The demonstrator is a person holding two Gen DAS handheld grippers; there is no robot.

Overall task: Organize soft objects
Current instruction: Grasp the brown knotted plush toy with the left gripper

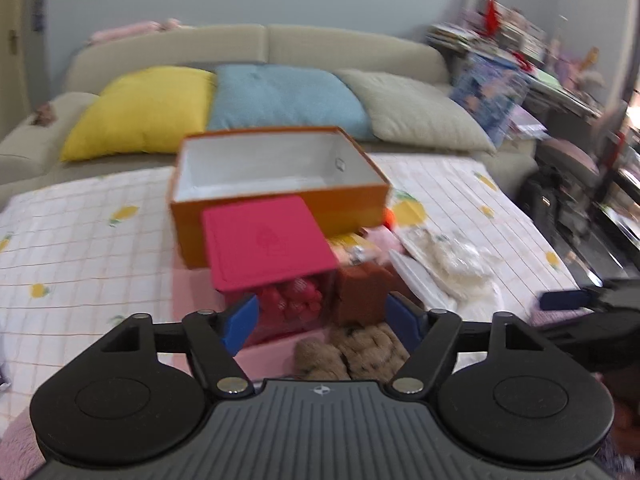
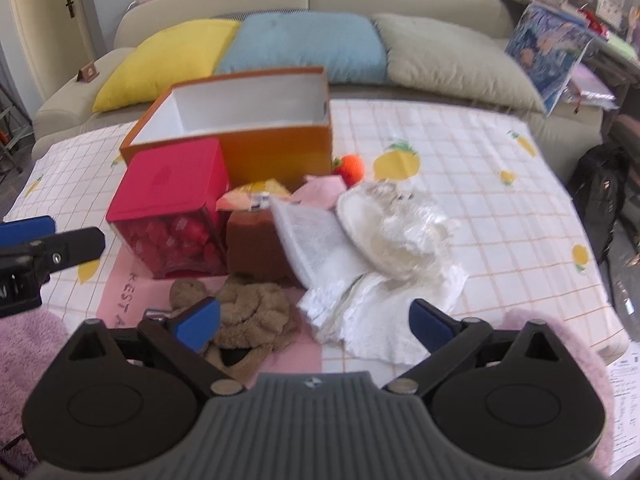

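An open orange box point(image 1: 280, 184) point(image 2: 248, 128) with a white inside stands on the checked cloth. In front of it lie a brown plush toy point(image 1: 352, 350) point(image 2: 252, 316), a brown block point(image 1: 362, 292) point(image 2: 256, 240), white lacy fabric point(image 1: 444, 264) point(image 2: 380, 264), a pink piece point(image 2: 320, 190) and an orange ball point(image 2: 351, 169). My left gripper point(image 1: 320, 320) is open and empty just above the plush. My right gripper point(image 2: 314, 322) is open and empty over the plush and the white fabric.
A clear box with a red lid point(image 1: 268, 244) point(image 2: 172, 208) full of red items stands left of the brown block. A sofa with yellow, blue and beige pillows point(image 1: 280, 96) point(image 2: 312, 44) lies behind. Pink fuzzy fabric point(image 2: 24, 344) lies at the near edge.
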